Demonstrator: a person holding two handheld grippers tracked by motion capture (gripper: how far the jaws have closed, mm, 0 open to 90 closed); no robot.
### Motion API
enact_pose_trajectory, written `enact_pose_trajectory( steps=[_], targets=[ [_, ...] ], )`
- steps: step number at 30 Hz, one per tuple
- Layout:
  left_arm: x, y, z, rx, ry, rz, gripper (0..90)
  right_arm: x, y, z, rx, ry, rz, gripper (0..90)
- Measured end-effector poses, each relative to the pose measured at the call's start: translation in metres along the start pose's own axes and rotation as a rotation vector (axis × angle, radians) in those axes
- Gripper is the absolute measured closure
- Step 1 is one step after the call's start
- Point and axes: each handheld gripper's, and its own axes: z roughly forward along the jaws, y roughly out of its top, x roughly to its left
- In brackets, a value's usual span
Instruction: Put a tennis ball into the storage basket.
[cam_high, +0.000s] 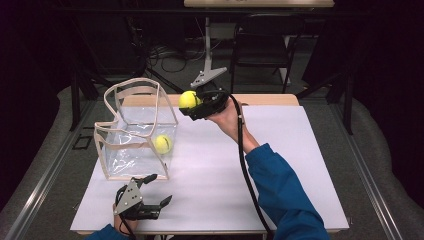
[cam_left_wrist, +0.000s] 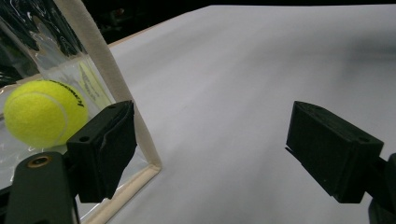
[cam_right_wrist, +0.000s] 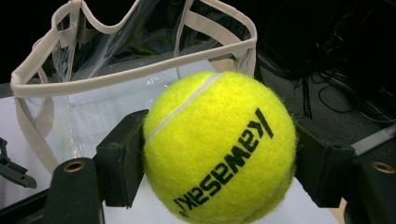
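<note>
Upper centre of high view: right gripper (cam_high: 196, 106) fingers clamped on tennis ball (cam_high: 188, 99), just right of clear bag (cam_high: 141, 131) rim. Second ball (cam_high: 162, 144) lay inside. Left gripper (cam_high: 154, 189) fingers apart, lower left. Best centre over opening before release.

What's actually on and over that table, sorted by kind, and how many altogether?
Yellow felt tennis balls: 2, one clamped in the right gripper at, one inside the bag at
Clear plastic tote bag with beige fabric trim: 1
Black two-jaw grippers: 2, the left gripper open
Total: 5
</note>
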Motion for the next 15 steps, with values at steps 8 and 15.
enact_pose_trajectory(
  steps=[8,15],
  targets=[
    [0.0000,0.0000,0.0001,0.000,-0.001,0.001,16.0,-0.0012,0.0033,-0.0002,-0.008,-0.003,0.001,26.6],
    [-0.0002,0.0001,-0.0002,-0.002,-0.003,0.001,16.0,-0.0002,0.0089,0.0002,-0.015,-0.002,0.000,26.7]
  ],
)
